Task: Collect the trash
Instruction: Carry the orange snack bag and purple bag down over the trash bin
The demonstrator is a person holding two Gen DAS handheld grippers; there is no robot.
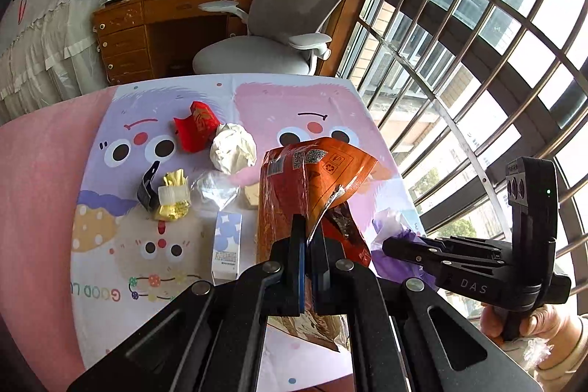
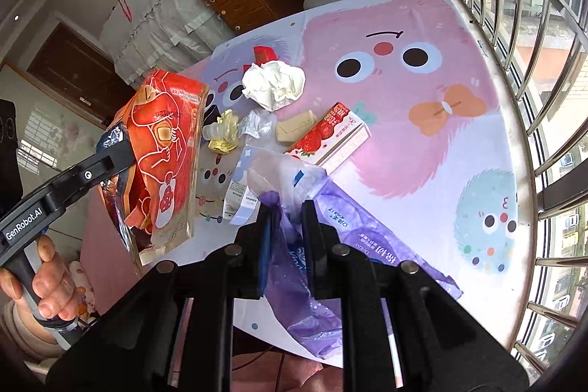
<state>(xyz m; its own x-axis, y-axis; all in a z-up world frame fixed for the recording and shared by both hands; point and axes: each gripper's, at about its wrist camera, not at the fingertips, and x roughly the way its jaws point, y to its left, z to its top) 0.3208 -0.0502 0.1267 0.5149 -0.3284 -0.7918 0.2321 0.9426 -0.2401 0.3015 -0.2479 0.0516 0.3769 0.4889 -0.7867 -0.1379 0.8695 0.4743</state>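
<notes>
Left gripper (image 1: 307, 234) fingers pinched orange bag (image 1: 312, 179); right gripper (image 2: 290, 219) pinched purple bag (image 2: 294, 256) at 6 o'clock; thin film could slip.

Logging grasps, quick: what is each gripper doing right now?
Left gripper: closed on the orange snack bag.
Right gripper: closed on the purple plastic bag.

Room furnishings around the work surface.
A cartoon-monster tablecloth (image 1: 279, 98) covers the table. Behind it stands a grey office chair (image 1: 294, 10) with white armrests, before a wooden desk (image 1: 154, 21) with drawers. A barred window (image 1: 477, 35) runs along the right side; a lace-covered cabinet (image 1: 47, 35) stands at left.
</notes>
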